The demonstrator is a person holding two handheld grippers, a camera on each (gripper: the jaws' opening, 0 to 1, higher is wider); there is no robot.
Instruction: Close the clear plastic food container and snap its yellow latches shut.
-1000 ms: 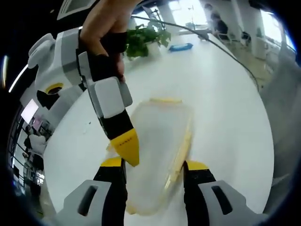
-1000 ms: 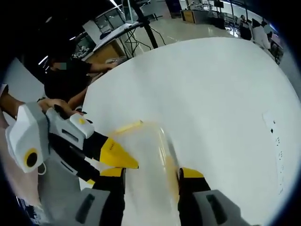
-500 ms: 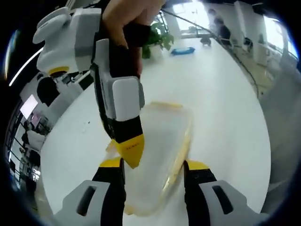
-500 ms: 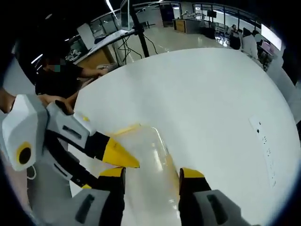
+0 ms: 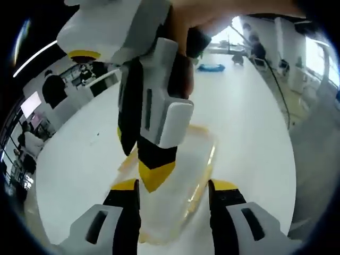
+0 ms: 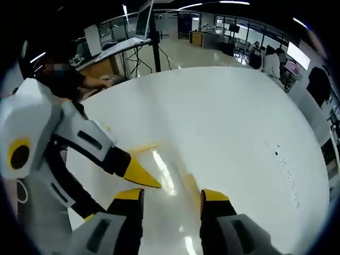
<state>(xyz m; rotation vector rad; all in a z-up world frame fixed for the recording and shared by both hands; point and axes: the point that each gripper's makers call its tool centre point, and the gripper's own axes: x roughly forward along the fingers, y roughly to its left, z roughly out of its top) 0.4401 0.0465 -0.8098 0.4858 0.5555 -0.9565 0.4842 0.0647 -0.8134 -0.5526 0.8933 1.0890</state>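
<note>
The clear plastic food container (image 5: 172, 183) lies on the white table (image 5: 249, 122) between the left gripper's (image 5: 174, 190) parted jaws, which straddle it without clamping. Over the last second the right gripper (image 5: 154, 154) has tipped steeper, and its yellow tip now presses down on the lid just ahead of those jaws. In its own view the right gripper (image 6: 171, 195) stands apart above the lid (image 6: 167, 178), so the lid looks seated, with the yellow latches (image 5: 204, 172) likely still to be snapped.
</note>
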